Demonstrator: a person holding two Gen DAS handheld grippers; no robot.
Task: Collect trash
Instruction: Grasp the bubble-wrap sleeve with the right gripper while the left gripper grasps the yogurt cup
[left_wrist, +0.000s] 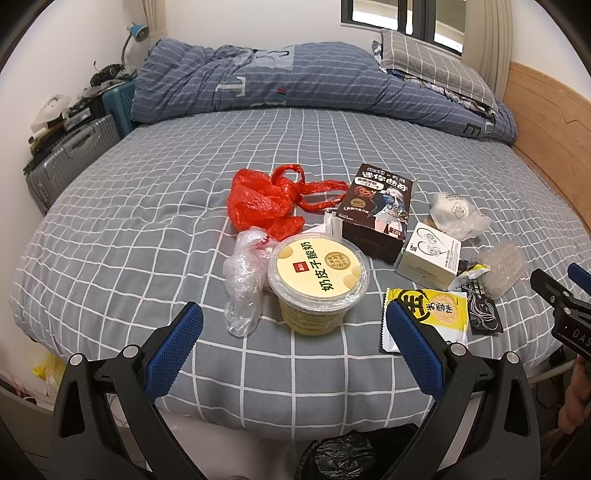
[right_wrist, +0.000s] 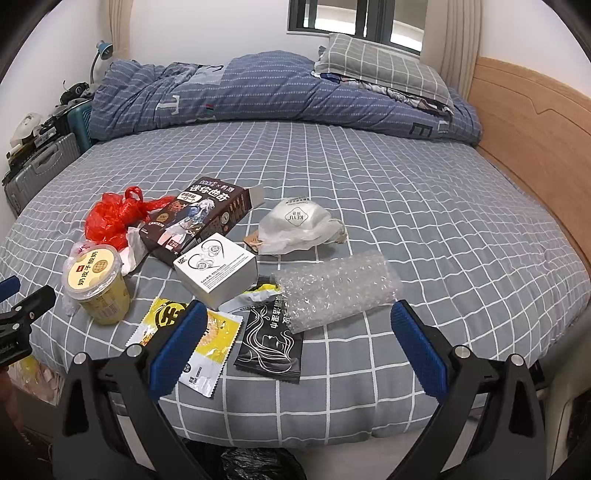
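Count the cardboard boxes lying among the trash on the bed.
2. The dark cookie box lies behind the white earphone box, which leans against its front end. More could be hidden under the pile.

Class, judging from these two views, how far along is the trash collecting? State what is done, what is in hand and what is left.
Done: nothing shows as collected. In hand: nothing; the left gripper and right gripper are both open and empty above the bed. Left: everything, including the yogurt cup, red bag, cookie box, white box, bubble wrap and yellow wrapper.
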